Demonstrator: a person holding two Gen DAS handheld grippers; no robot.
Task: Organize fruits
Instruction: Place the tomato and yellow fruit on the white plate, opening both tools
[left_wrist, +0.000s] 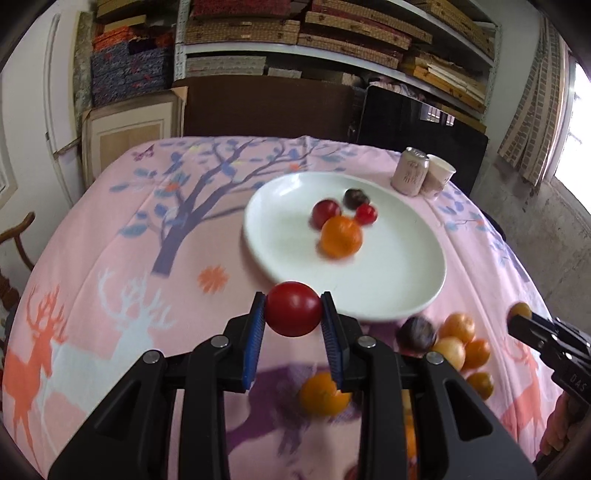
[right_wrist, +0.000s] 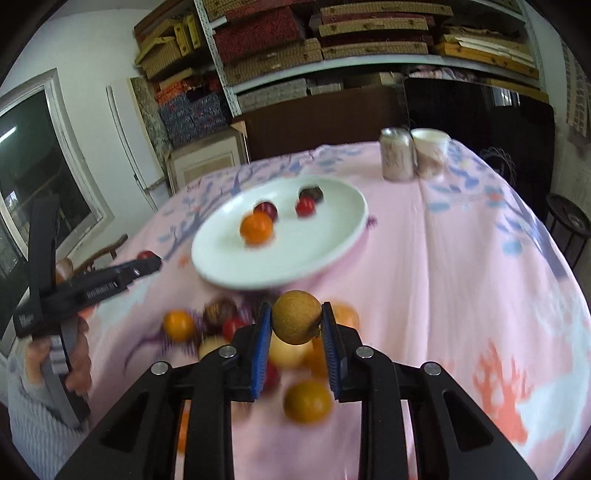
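Note:
My left gripper is shut on a red round fruit, held above the cloth just short of the white plate's near rim. My right gripper is shut on a brown-green round fruit, held above a pile of loose fruits in front of the white plate. The plate holds an orange, two red fruits and a dark one. The right gripper also shows at the right edge of the left wrist view; the left gripper shows at the left of the right wrist view.
A pink patterned cloth covers the table. A drink can and a paper cup stand at the far right, behind the plate. Loose fruits lie on the cloth near the front right. Shelves of boxes stand beyond the table.

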